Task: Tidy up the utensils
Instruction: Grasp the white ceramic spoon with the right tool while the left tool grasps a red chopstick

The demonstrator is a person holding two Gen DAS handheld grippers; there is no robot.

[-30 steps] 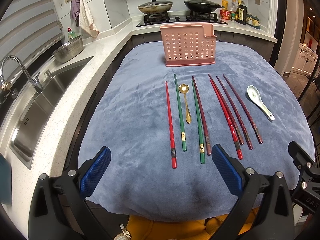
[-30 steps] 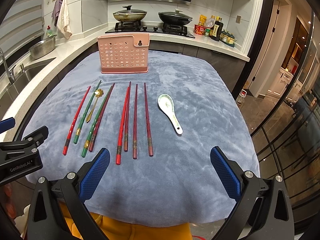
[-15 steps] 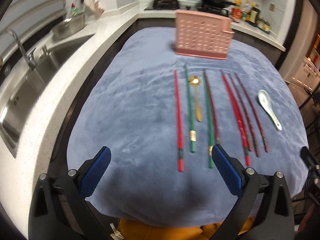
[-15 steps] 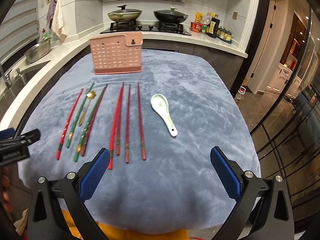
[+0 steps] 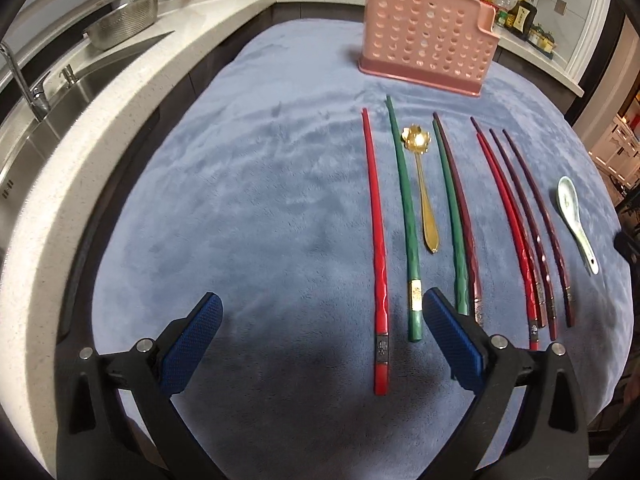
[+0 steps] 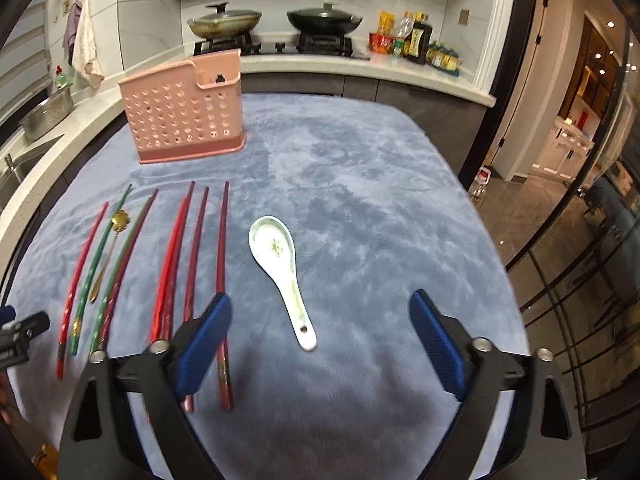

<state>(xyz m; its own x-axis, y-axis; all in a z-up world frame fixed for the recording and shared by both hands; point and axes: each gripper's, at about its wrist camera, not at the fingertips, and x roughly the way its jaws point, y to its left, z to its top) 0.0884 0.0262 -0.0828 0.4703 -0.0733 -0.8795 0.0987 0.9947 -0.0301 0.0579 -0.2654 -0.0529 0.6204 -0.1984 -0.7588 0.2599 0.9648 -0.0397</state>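
Several red, green and maroon chopsticks lie side by side on a blue-grey cloth (image 5: 248, 200). A red chopstick (image 5: 376, 248) is leftmost, then a green one (image 5: 406, 216) and a gold spoon (image 5: 422, 184). A white ceramic spoon (image 6: 280, 264) lies at the right; it also shows in the left wrist view (image 5: 574, 216). A pink perforated utensil holder (image 5: 426, 32) stands upright at the far edge, also in the right wrist view (image 6: 184, 116). My left gripper (image 5: 320, 336) is open and empty just above the near ends of the red and green chopsticks. My right gripper (image 6: 320, 340) is open and empty over the white spoon's handle.
A steel sink (image 5: 36, 120) with a tap and a metal bowl (image 5: 124, 24) lies in the white counter at the left. A stove with two pans (image 6: 276, 24) and bottles (image 6: 412, 40) stands behind the holder. The table's right edge drops to the floor (image 6: 516, 216).
Both grippers have moved forward and lower toward the cloth. The left one now sits over the left chopsticks' near ends, the right one over the white spoon. Nothing on the cloth has moved.
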